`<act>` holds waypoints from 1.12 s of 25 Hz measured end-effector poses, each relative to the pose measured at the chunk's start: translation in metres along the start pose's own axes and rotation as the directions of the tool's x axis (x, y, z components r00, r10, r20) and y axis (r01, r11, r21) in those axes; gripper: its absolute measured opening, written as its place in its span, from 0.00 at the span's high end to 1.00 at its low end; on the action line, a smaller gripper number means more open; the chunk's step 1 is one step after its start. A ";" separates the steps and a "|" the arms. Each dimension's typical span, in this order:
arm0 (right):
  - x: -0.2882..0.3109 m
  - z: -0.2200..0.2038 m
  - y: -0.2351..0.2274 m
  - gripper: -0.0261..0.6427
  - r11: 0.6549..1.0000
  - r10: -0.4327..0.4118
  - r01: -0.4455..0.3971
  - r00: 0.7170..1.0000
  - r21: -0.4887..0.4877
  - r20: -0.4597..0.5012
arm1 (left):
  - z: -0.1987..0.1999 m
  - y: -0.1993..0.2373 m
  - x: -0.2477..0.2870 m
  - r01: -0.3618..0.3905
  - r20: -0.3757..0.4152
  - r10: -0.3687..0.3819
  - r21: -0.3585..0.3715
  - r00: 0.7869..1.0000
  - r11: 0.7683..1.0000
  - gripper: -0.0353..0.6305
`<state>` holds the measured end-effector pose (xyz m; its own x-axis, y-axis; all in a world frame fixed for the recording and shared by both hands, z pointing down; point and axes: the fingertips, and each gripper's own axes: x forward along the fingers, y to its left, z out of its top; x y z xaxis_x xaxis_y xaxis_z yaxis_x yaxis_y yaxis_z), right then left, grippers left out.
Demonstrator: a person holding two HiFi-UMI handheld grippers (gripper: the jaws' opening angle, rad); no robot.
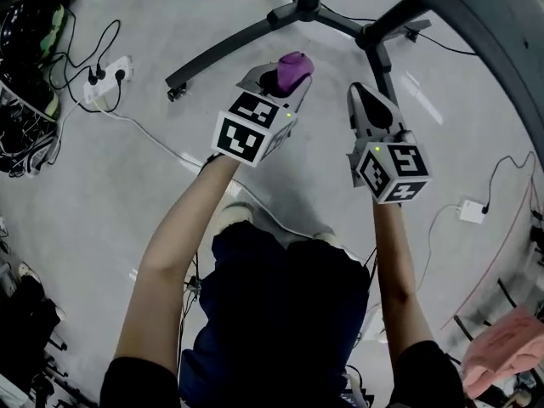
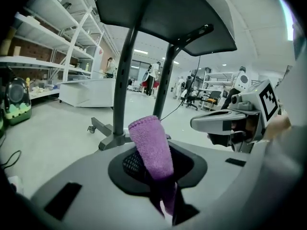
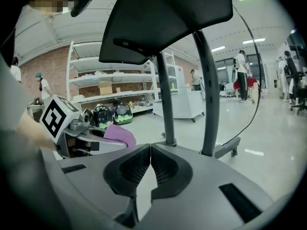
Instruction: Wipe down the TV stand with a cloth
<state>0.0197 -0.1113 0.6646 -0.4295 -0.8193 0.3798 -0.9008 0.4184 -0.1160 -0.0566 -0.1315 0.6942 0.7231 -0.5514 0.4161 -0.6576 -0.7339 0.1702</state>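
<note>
one purple cloth [image 2: 152, 146] stands pinched in the left tool [image 2: 163, 195].

Fuzzy purple cloth [image 2: 152, 147], glossy grey floor [image 1: 127, 194]

The left arm [image 1: 174, 236] and right arm [image 1: 395, 266] reach forward, side by side. The left gripper [image 1: 285, 79] pinches a cloth [image 1: 296, 66]; the right gripper [image 1: 360, 96] has its jaws together, empty.

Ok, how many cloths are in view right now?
2: purple cloth in the left gripper; seemingly a pink cloth at the head view's lower right. More may be hidden.
</note>
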 end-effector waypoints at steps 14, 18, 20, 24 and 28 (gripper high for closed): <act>0.015 -0.027 -0.094 0.93 0.999 0.030 -0.024 0.984 -0.039 0.176 | 0.040 0.044 0.094 -0.001 0.245 -0.011 0.047 0.969 0.999 0.82; 0.007 -0.023 -0.103 0.93 1.000 -0.025 0.026 0.979 -0.001 0.201 | 0.091 0.079 0.088 -0.095 0.313 0.079 0.035 0.947 0.995 0.82; 0.005 -0.017 -0.103 0.93 0.999 -0.040 0.042 0.976 -0.007 0.212 | 0.121 0.092 0.083 -0.142 0.350 0.116 0.051 0.930 0.989 0.82; 0.001 -0.002 -0.103 0.93 0.999 -0.048 0.045 0.968 0.016 0.248 | 0.180 0.107 0.069 -0.218 0.420 0.164 0.085 0.893 0.972 0.82; -0.001 0.001 -0.106 0.93 0.997 -0.070 0.061 0.965 0.045 0.254 | 0.226 0.114 0.064 -0.265 0.461 0.186 0.112 0.868 0.958 0.82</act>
<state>0.1156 -0.1551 0.6753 -0.3673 -0.9193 0.1411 -0.9272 0.3500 -0.1336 -0.0376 -0.3405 0.5380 0.6026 -0.7978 -0.0194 -0.7976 -0.6013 -0.0475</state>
